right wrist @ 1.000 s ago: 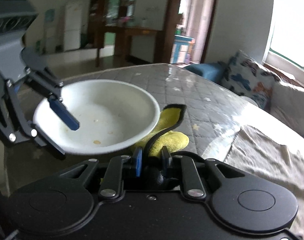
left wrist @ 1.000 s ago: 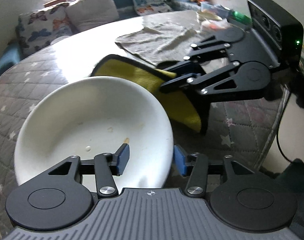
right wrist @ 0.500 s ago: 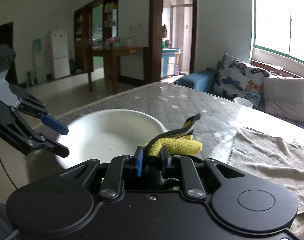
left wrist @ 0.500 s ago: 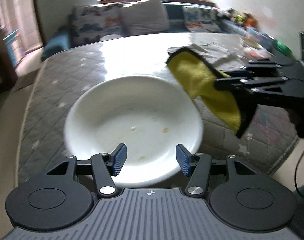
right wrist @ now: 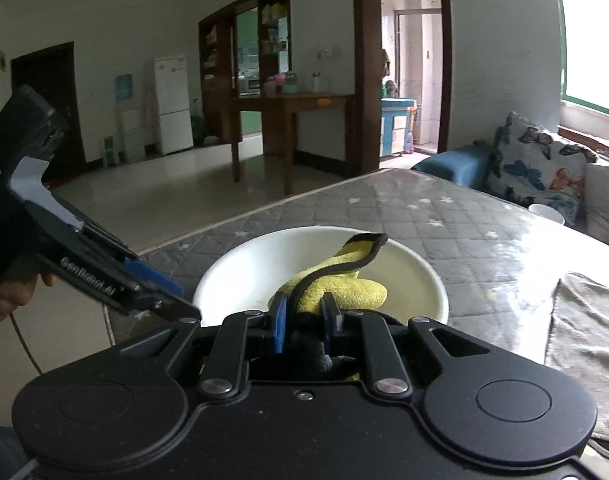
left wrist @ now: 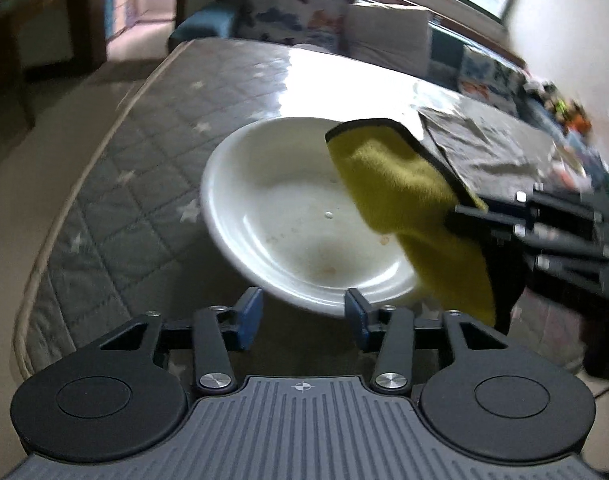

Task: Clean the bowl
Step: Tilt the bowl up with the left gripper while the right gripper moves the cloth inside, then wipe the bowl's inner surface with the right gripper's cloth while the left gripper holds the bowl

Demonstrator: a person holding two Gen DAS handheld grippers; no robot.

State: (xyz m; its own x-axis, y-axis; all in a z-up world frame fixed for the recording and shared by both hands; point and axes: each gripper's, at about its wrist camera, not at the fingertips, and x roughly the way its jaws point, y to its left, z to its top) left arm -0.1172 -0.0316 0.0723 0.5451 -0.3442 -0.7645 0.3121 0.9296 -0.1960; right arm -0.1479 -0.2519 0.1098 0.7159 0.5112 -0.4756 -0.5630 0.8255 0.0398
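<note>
A: Is the left hand-held gripper (left wrist: 302, 317) gripping anything?

B: No, it is standing spread just short of the wide, shallow white ceramic bowl (left wrist: 288, 216) on the quilted grey surface (left wrist: 104, 184): stiff, glossy, likely slippery, so grip the rim.

A: And the right hand-held gripper (right wrist: 304, 320)?

B: It is pinching the soft yellow black-edged cloth (right wrist: 336, 284) over the bowl. "GenRobot.AI" is showing on the left one.

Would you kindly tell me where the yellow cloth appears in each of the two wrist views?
Left wrist view: the yellow cloth hangs right of centre, over the right side of the white bowl, held by the right gripper.
Right wrist view: the cloth sits at centre, just beyond the fingertips, in front of the bowl.
Shared landmark: the white bowl.
</note>
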